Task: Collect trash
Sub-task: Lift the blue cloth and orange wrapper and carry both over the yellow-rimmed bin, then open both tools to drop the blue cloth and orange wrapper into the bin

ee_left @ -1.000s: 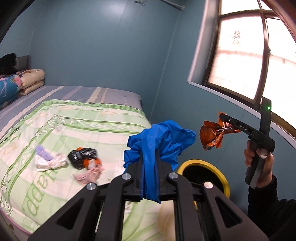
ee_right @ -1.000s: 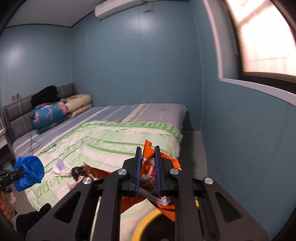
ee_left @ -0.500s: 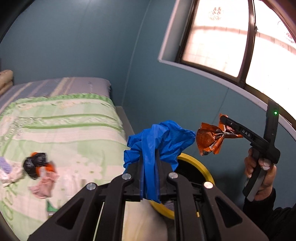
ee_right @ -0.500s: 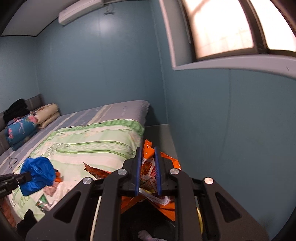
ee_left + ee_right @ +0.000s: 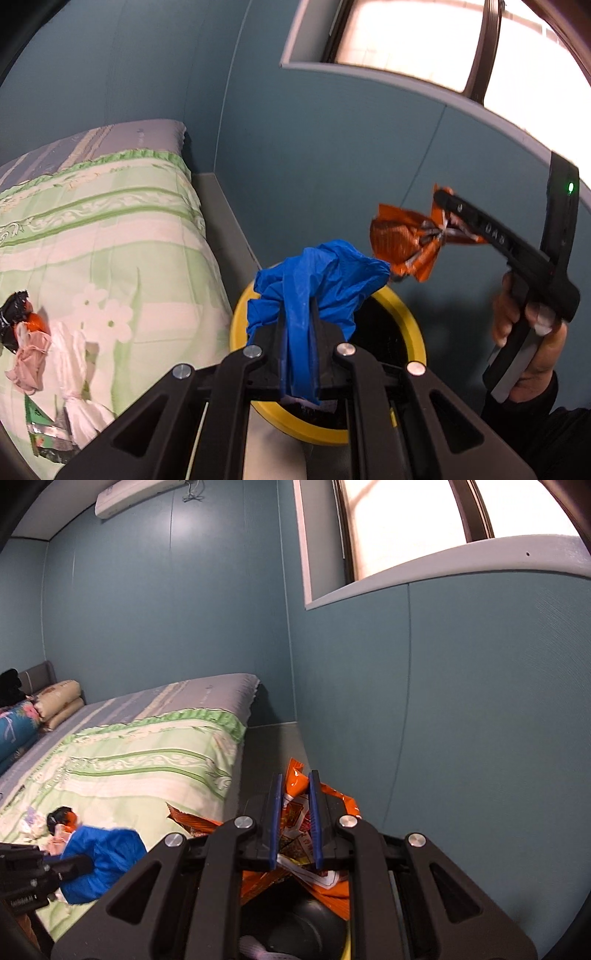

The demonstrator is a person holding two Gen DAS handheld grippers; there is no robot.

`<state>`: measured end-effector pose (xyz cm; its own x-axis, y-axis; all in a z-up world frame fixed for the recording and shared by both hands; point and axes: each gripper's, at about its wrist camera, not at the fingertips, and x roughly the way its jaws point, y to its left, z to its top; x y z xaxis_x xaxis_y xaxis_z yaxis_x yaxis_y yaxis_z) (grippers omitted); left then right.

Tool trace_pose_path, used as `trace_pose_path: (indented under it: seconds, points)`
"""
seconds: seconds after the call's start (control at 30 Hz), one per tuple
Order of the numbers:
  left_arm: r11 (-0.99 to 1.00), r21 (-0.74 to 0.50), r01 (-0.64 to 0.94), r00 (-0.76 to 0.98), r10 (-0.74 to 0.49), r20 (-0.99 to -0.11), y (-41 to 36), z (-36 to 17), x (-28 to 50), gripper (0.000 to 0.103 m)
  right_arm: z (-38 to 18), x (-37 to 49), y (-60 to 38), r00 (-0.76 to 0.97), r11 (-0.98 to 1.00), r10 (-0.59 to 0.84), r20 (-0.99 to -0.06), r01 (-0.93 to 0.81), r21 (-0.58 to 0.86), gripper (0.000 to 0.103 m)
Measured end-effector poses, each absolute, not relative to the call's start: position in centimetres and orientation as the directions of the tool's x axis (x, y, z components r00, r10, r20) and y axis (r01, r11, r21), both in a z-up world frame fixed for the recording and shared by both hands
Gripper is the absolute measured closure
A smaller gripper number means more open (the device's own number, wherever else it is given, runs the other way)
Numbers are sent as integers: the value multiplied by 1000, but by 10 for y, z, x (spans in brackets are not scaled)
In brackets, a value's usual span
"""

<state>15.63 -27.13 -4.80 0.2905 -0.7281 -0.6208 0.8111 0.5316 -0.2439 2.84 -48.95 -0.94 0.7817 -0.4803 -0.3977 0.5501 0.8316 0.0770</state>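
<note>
Blue bag (image 5: 317,280) now above yellow-rimmed bin (image 5: 413,328), bed (image 5: 110,229) farther left.

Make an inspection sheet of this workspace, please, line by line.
Surface: bed with a green floral quilt.
Job's things: blue bag, orange wrapper, yellow-rimmed bin beside the bed.
Clutter: black and orange scrap, white and pink tissues, green packet on the quilt.
Grippers: left gripper shut on the blue bag; right gripper shut on the orange wrapper.
Cables: nothing seen.
Surroundings: blue walls, window, air conditioner.
</note>
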Motion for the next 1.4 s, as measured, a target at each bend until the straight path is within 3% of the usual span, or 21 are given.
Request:
trace_pose_path:
  seconds: [0.57, 0.63, 0.7, 0.8, 1.1, 1.4]
  points:
    - [483, -237, 843, 201, -691, -694, -307, -85, 140, 93, -35, 40, -499, 767, 843, -410, -494, 526, 116, 89]
    - [478, -246, 843, 196, -699, -688, -310, -86, 143, 82, -36, 41, -502, 765, 842, -399, -505, 524, 129, 88]
    - [474, -255, 843, 194, -710, -677, -305, -87, 141, 64, -38, 42, -504, 760, 838, -395, -515, 528, 136, 85]
    - [474, -262, 840, 202, -723, -660, -299, -85, 140, 56, -39, 42, -506, 756, 834, -393, -523, 532, 143, 84]
    - [514, -249, 821, 252, -718, -649, -275, -71, 145, 55, -30, 36, -504, 772, 835, -392, -500, 527, 158, 73]
    - [588, -239, 773, 349, -708, -615, -229, -49, 163, 55, -15, 38, -485, 808, 866, -360, -466, 475, 156, 72]
